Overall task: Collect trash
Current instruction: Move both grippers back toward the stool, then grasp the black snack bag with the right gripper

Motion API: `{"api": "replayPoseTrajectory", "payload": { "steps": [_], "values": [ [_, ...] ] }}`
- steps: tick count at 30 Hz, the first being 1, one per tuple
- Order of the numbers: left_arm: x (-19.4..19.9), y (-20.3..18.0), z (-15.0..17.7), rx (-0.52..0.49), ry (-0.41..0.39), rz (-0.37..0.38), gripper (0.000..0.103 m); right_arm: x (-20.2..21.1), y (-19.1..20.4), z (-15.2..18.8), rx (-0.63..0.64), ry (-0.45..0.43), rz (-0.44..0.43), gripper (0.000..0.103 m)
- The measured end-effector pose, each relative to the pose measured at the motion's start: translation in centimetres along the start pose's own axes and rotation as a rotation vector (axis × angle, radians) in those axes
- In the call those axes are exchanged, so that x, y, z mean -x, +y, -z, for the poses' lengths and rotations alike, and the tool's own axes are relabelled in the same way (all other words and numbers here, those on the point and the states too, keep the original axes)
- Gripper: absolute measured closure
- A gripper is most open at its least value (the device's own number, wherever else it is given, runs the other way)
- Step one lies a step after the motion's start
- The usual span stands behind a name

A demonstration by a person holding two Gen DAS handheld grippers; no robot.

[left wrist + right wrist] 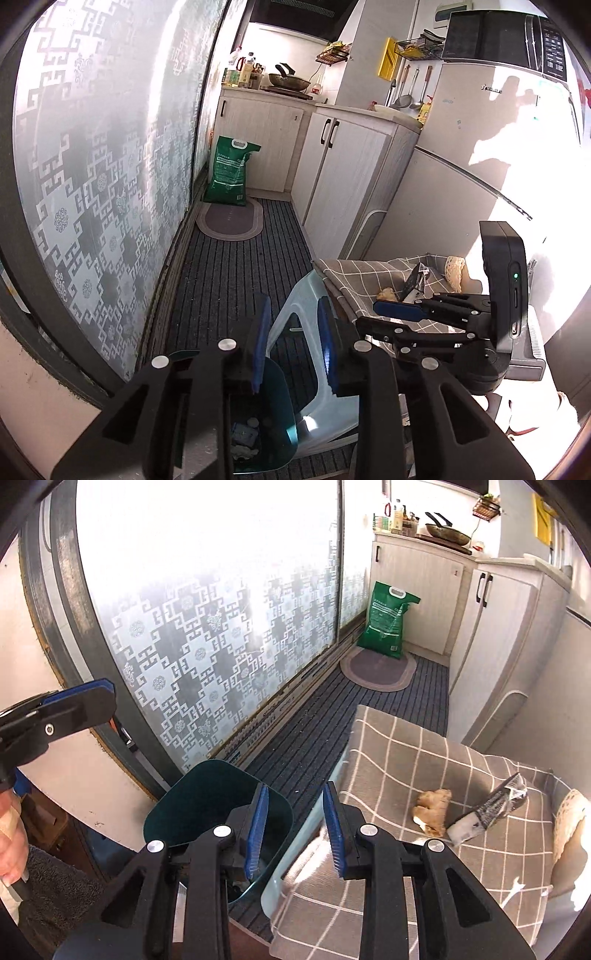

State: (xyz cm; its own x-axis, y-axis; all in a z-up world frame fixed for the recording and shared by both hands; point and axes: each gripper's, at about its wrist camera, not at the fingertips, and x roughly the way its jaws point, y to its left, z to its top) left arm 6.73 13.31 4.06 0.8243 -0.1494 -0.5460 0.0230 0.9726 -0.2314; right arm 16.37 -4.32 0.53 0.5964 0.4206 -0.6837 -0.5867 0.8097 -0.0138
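Note:
A dark teal trash bin (218, 805) stands on the floor beside a pale plastic stool (299, 295) covered by a brown checked cloth (424, 753). On the cloth lie a tan ginger-like scrap (432, 808) and a crumpled black-and-silver wrapper (487, 812); both also show in the left wrist view, the scrap (386, 294) and the wrapper (415, 280). My right gripper (295, 827) is open and empty, above the bin's edge and the stool's corner. My left gripper (291, 339) is open and empty over the bin (258, 417), which holds some trash.
A frosted patterned sliding door (207, 620) runs along the left. A green rice bag (388, 624) and an oval mat (376, 668) lie at the far end by white cabinets (343, 173). A fridge (480, 147) stands right of the stool. The floor has a striped dark mat (229, 280).

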Motion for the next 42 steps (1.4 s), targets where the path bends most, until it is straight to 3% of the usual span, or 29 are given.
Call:
{"api": "replayPoseTrajectory", "payload": {
  "steps": [9,21,29,34,39,41,42],
  "values": [
    [-3.6,-4.3,0.3,-0.047,0.05,0.04,0.073,3.1,-7.0,1.4,-0.164,-0.039,0.083,0.072],
    [-8.1,-7.9,1.4,-0.091,0.123,0.054,0.07,3.2,-11.3,2.9,-0.289,-0.024,0.103,0.071],
    [-9.9,-9.1,1.8,-0.089,0.157,0.073,0.07,1.5,-13.7,2.5,-0.457,-0.006,0.124,0.04],
    [-10.9,-9.5,2.0,-0.09,0.175,0.079,0.07,-0.5,-14.0,2.1,-0.498,0.036,0.182,0.029],
    [-12.1,-9.9,2.3,-0.099,0.205,0.089,0.066,-2.2,-14.5,2.7,-0.511,0.067,0.211,0.031],
    [-12.6,-10.2,2.5,-0.107,0.215,0.092,0.065,-2.2,-15.1,3.2,-0.53,0.066,0.192,0.049],
    [-12.8,-10.4,2.6,-0.11,0.219,0.091,0.065,-2.2,-15.5,3.4,-0.543,0.066,0.183,0.053]
  ]
}}
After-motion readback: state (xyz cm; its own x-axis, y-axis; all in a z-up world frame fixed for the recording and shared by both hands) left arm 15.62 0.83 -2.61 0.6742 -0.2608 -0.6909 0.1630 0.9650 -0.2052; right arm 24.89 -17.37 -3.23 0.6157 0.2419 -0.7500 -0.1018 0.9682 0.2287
